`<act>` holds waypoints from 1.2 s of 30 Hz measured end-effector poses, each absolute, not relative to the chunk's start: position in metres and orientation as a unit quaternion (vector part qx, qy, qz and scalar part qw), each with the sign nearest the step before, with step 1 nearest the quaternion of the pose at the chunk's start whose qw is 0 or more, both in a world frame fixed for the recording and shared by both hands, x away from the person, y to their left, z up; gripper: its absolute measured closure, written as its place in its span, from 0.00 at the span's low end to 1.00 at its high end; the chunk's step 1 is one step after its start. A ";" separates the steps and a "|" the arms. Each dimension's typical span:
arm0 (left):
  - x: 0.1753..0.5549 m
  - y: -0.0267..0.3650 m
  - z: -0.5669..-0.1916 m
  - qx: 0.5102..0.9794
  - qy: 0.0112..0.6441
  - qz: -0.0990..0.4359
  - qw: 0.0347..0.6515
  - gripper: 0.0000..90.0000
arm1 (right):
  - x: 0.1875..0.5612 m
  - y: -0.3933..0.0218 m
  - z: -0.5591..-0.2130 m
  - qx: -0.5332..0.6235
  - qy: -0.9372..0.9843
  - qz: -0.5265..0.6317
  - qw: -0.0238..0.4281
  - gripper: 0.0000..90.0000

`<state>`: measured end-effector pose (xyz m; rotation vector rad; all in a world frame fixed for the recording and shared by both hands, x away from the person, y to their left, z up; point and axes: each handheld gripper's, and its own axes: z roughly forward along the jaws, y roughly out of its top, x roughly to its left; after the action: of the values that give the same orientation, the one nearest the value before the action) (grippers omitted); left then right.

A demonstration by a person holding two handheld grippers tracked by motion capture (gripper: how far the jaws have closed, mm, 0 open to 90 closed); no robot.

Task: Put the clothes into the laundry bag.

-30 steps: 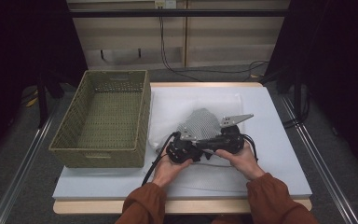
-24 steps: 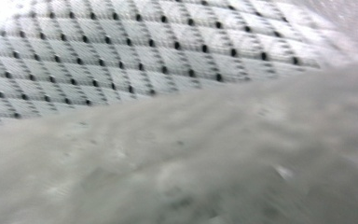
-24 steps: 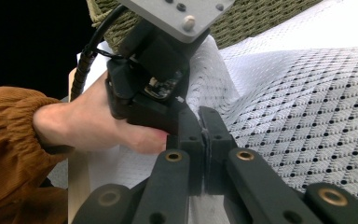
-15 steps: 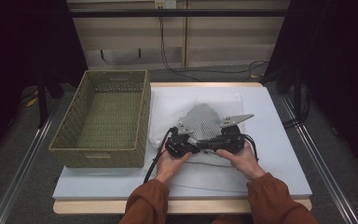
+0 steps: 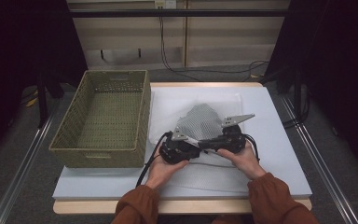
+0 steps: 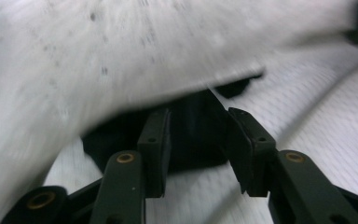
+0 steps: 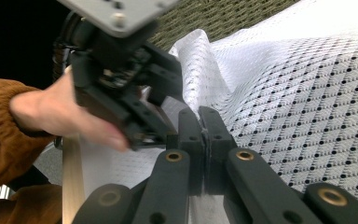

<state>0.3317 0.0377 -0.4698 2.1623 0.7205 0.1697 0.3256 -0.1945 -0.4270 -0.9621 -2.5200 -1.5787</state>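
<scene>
On the white table (image 5: 279, 154), just right of the wicker basket (image 5: 103, 121), the cloth (image 5: 200, 122) lies bunched, the right gripper (image 7: 204, 135) pinching its edge shut while the left gripper (image 6: 198, 140), jaws just opening, stands apart with nothing between them.

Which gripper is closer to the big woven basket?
Left. The left gripper sits just beside the basket, jaws open. The right gripper is farther away, shut on the white mesh cloth.
</scene>
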 end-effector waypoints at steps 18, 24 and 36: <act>0.289 0.100 -0.451 0.877 0.261 0.071 0.398 0.66 | 0.315 -0.197 -0.438 -0.309 -0.818 -0.486 0.015 0.99; 0.274 0.122 -0.454 0.882 0.263 0.073 0.383 0.65 | 0.314 -0.197 -0.444 -0.312 -0.823 -0.475 0.019 0.99; 0.269 0.163 -0.462 0.870 0.300 0.081 0.383 0.64 | 0.313 -0.195 -0.452 -0.314 -0.829 -0.462 0.024 0.99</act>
<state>0.2689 0.1634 -0.4619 2.2179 0.7639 0.2077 0.3127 -0.1955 -0.4520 -0.9705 -2.5646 -1.4303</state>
